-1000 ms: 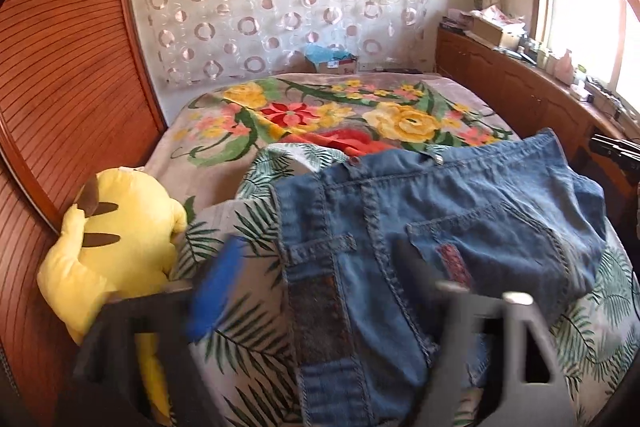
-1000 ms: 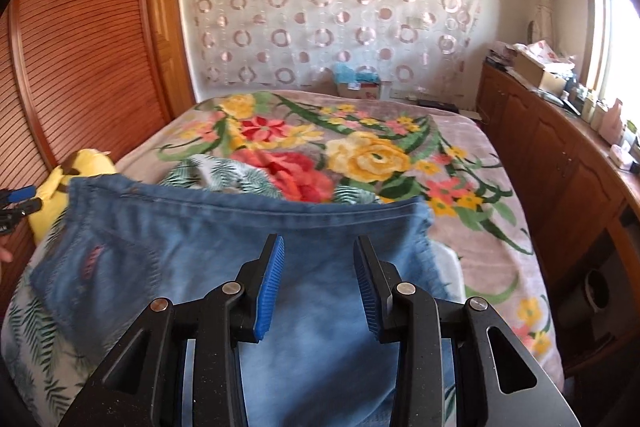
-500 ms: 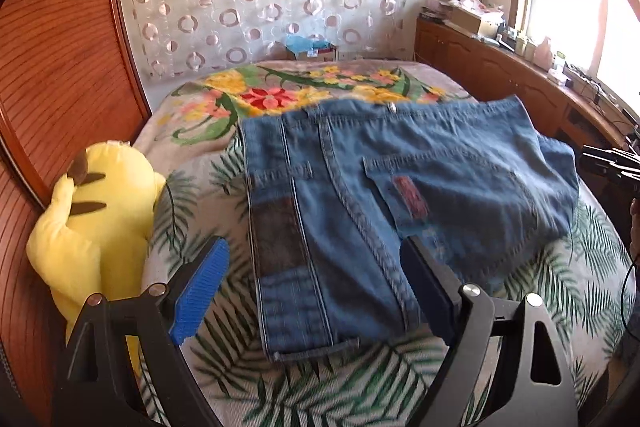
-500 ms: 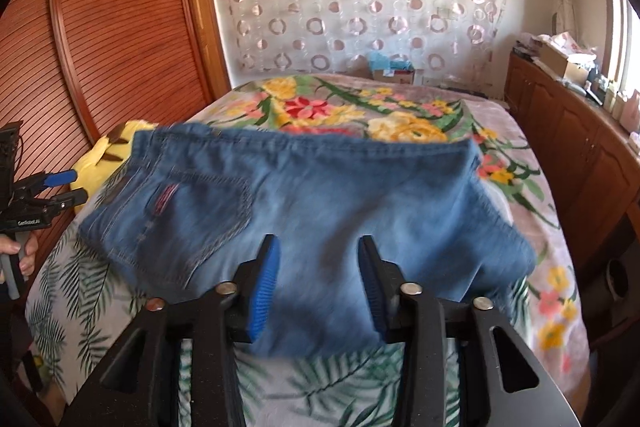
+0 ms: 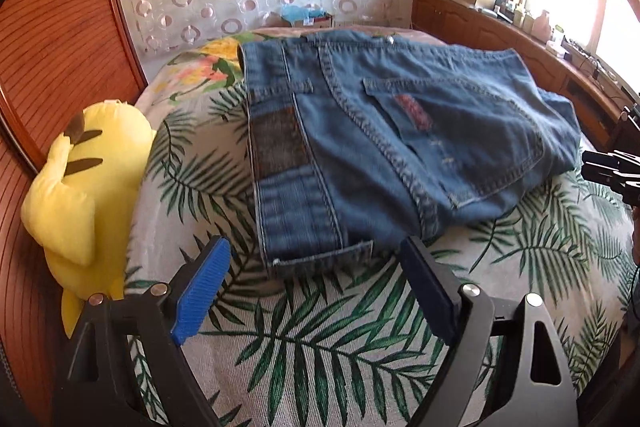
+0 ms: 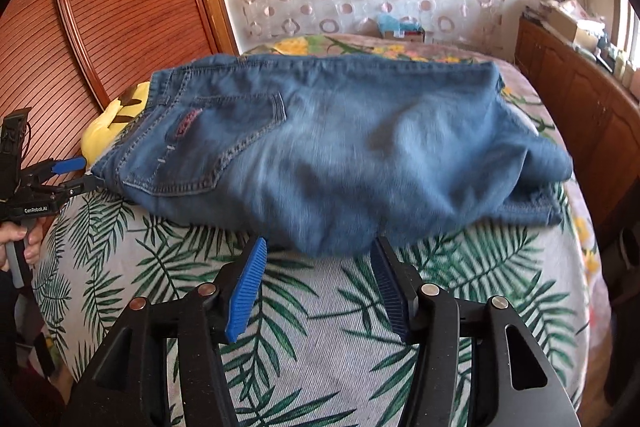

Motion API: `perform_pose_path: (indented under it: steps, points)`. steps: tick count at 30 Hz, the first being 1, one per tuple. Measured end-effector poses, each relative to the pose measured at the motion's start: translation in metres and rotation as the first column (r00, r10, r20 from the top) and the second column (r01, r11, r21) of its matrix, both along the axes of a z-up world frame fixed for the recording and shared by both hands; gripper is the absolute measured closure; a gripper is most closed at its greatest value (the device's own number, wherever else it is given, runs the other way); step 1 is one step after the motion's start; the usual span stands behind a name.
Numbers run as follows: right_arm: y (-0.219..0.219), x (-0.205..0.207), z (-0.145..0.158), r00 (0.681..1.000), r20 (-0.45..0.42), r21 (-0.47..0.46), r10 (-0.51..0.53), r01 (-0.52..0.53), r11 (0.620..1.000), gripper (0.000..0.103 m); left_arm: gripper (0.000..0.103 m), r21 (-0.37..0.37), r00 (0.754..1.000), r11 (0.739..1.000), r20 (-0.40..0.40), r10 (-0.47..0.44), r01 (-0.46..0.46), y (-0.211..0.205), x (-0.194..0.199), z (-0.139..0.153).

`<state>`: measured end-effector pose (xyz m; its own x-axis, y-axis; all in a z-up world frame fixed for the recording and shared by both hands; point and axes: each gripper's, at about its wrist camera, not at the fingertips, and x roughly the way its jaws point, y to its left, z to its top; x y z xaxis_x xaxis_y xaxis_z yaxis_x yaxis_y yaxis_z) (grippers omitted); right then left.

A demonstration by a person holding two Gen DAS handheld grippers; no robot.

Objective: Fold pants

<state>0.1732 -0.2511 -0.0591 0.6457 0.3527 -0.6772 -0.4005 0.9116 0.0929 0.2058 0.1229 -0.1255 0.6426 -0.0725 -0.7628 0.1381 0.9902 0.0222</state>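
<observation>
- The bed (image 5: 320, 347) fills the room, spread with a palm-leaf cover near us and a flowered blanket (image 5: 200, 71) further back.
- The pants (image 5: 380, 147), blue denim jeans, lie on the palm-leaf cover in a folded bundle, back pocket up, waistband toward the far side and a leg hem at the near edge.
- A yellow plush toy (image 5: 84, 187) sits at the bed's side by the wooden wall, just beside the jeans but not on them.
- The left gripper (image 5: 316, 267) hovers over the cover with its jaws spread wide and nothing in them; the leg hem lies just beyond its tips.
- The right gripper (image 6: 318, 267) also holds nothing; its jaws have just been opening, and the bundle's near edge sits just ahead of the gap, untouched.
- Judging by the thick seams and stacked layers, the denim looks heavy and fairly stiff for cloth: it should hold a crease and not slip, yet sag if lifted from one point.
- The best hold seems to be the doubled near edge or the hem, one gripper at each end, pinching all the layers.
</observation>
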Motion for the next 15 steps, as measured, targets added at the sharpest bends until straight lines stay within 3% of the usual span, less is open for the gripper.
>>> perform_pose_path:
  steps: [6, 11, 15]
  points:
    - [0.001, 0.014, -0.015, 0.999, -0.052, -0.006, 0.011, -0.012, 1.000, 0.047, 0.016, 0.006, 0.999, 1.000, -0.036, 0.005, -0.004, 0.005, 0.006, -0.013]
    - [0.017, 0.026, -0.015, 0.999, -0.040, -0.032, 0.022, -0.024, 0.999, 0.047, 0.031, -0.004, 0.998, 1.000, -0.054, -0.018, 0.018, 0.004, 0.014, -0.019]
    - [0.026, 0.027, -0.012, 0.999, -0.001, -0.007, 0.048, -0.048, 0.999, 0.051, 0.050, -0.016, 0.999, 0.999, -0.039, -0.034, 0.033, 0.002, 0.014, -0.017]
